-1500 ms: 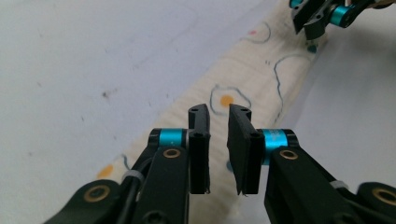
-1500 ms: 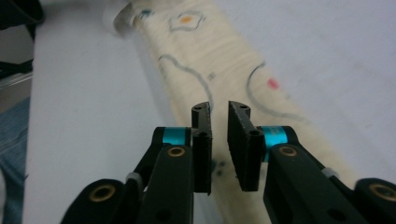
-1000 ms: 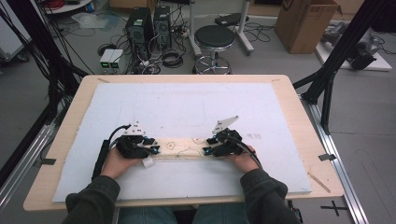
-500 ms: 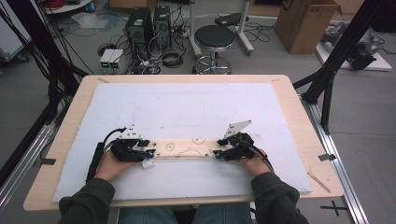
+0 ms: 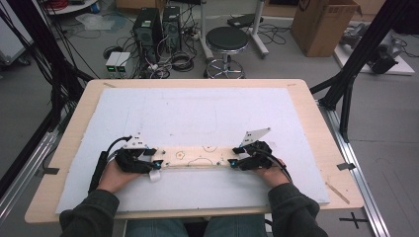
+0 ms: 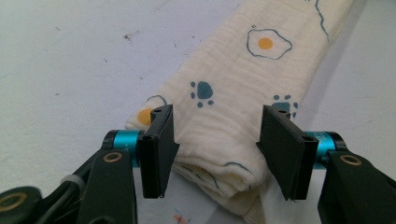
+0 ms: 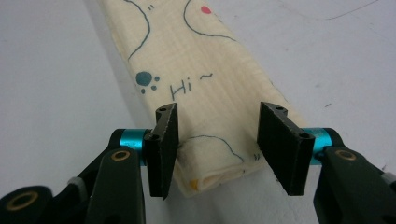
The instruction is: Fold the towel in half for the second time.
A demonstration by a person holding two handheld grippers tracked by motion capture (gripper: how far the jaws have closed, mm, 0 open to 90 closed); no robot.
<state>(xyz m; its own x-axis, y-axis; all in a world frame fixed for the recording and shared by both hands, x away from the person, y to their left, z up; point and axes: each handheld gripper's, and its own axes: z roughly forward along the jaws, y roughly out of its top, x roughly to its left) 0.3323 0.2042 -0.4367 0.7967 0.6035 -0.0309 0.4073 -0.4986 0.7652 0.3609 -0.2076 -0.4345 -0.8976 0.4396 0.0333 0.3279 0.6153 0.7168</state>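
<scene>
From the high view, a long folded cloth (image 5: pixel 200 159) is lying as a narrow strip across the near part of the desk (image 5: pixel 316 148), on the white mat (image 5: pixel 197 113) that is covering it. The left gripper (image 5: pixel 154 164) is sitting at the strip's left end and the right gripper (image 5: pixel 232 160) at its right end, each held in one of the person's hands; from up here the jaws are too small to read.

The left gripper view is giving the detail: the cloth is cream, printed with fried eggs and blue paw prints, and its thick folded end is lying between the two black jaws. The jaws have just been opening and are standing apart, with a gap showing at the right pad, so nothing is being squeezed.

The right gripper view is showing the other folded end, with a "Hi" print and a blue paw. Here too the jaws are standing apart; the left one is sitting close against the fold, the right one clear of it.
</scene>
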